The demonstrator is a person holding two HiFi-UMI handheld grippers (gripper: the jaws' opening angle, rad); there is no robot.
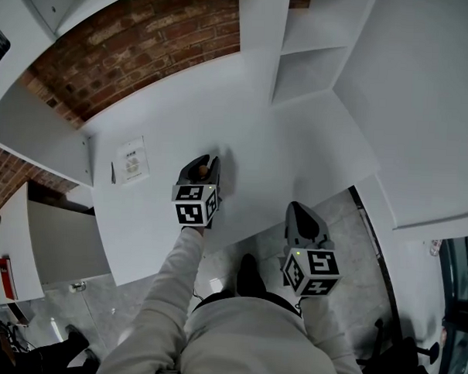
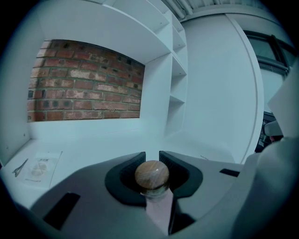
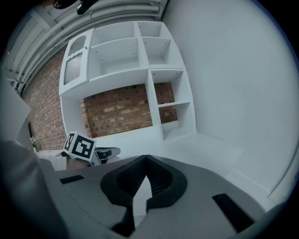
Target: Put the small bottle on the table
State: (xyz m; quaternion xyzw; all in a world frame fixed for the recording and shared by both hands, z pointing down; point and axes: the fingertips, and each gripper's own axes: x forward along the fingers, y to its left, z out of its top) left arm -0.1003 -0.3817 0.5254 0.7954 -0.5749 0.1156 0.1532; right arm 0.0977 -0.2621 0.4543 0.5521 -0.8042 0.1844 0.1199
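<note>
A small glass bottle with a round wooden stopper sits between the jaws of my left gripper, which is shut on its neck. In the head view the left gripper is over the white table near its front edge, with the stopper showing between the jaws. Whether the bottle's base touches the table is hidden. My right gripper hangs in front of the table's edge; in the right gripper view its tips meet with nothing between them.
A printed sheet lies on the table left of the left gripper. White shelving rises at the back right, beside a brick wall. A white cabinet stands to the left.
</note>
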